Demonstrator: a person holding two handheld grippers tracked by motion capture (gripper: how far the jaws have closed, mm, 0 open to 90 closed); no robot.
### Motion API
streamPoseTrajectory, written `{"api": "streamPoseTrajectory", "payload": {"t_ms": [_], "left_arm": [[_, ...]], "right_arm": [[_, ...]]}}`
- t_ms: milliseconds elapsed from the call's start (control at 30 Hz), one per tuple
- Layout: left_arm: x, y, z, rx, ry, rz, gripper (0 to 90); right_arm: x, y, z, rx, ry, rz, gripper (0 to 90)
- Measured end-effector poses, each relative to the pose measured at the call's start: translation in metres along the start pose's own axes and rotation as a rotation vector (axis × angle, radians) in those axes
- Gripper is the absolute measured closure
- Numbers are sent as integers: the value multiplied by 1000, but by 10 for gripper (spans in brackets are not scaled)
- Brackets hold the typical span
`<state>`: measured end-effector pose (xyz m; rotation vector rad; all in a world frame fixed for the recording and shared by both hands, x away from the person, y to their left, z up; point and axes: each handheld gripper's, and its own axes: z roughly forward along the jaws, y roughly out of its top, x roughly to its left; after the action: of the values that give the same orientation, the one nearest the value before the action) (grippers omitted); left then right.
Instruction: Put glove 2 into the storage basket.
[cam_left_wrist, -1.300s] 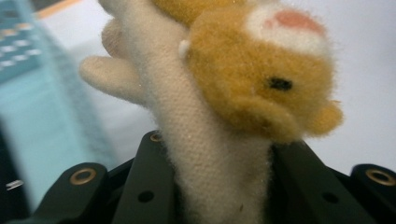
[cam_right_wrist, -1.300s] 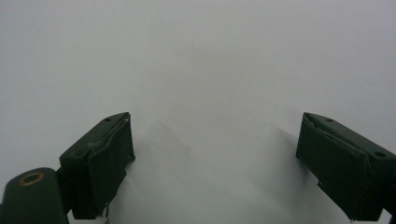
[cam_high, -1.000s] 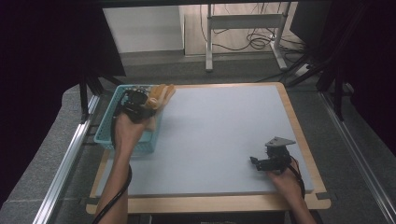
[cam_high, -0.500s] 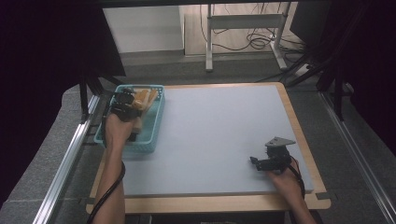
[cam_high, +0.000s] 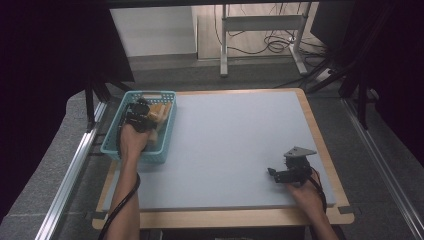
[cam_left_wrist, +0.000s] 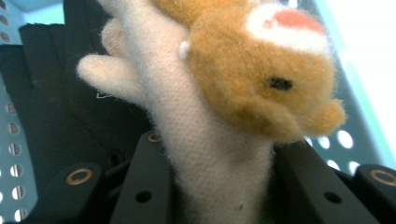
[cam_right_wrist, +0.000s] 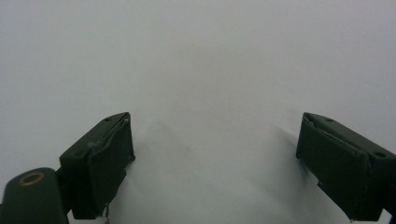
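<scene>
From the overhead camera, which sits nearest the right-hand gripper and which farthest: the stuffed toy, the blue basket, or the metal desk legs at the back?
From the right gripper:
1. Blue basket, across the mat to its left.
2. Stuffed toy, inside that basket, in the left gripper.
3. Metal desk legs, on the floor beyond the table.

Plush toy (cam_left_wrist: 219, 116) between the left gripper's (cam_left_wrist: 219, 205) black jaws: cream body, tan-orange head, black stitched eye, white patch with a red-orange spot. Basket (cam_high: 112, 135) behind the jaws: teal, perforated with round holes. Black fabric (cam_left_wrist: 56, 116) left of the jaws. Table mat (cam_right_wrist: 196, 60) ahead of the right gripper's (cam_right_wrist: 215, 158) dark jaws: plain pale grey-blue.
</scene>
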<state>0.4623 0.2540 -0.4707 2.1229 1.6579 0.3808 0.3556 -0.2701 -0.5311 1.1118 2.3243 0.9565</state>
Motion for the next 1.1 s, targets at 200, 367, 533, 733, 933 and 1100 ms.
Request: {"api": "streamPoseTrajectory", "payload": {"t_ms": [200,367,533,733,933,1100], "left_arm": [[-1,2,14,42,0,-3,699],[-1,5,24,70,-4,-6,691],[-5,10,29,83,-16,2,681],[-12,16,36,97,-32,13,617],[1,12,37,80,-20,-47,249],[8,10,18,25,-63,-52,102]], "right_arm": [[0,0,0,0,0,0,106],[0,0,0,0,0,0,106],[0,0,0,0,0,0,106],[0,0,0,0,0,0,106],[0,0,0,0,0,0,106],[0,0,0,0,0,0,106]]}}
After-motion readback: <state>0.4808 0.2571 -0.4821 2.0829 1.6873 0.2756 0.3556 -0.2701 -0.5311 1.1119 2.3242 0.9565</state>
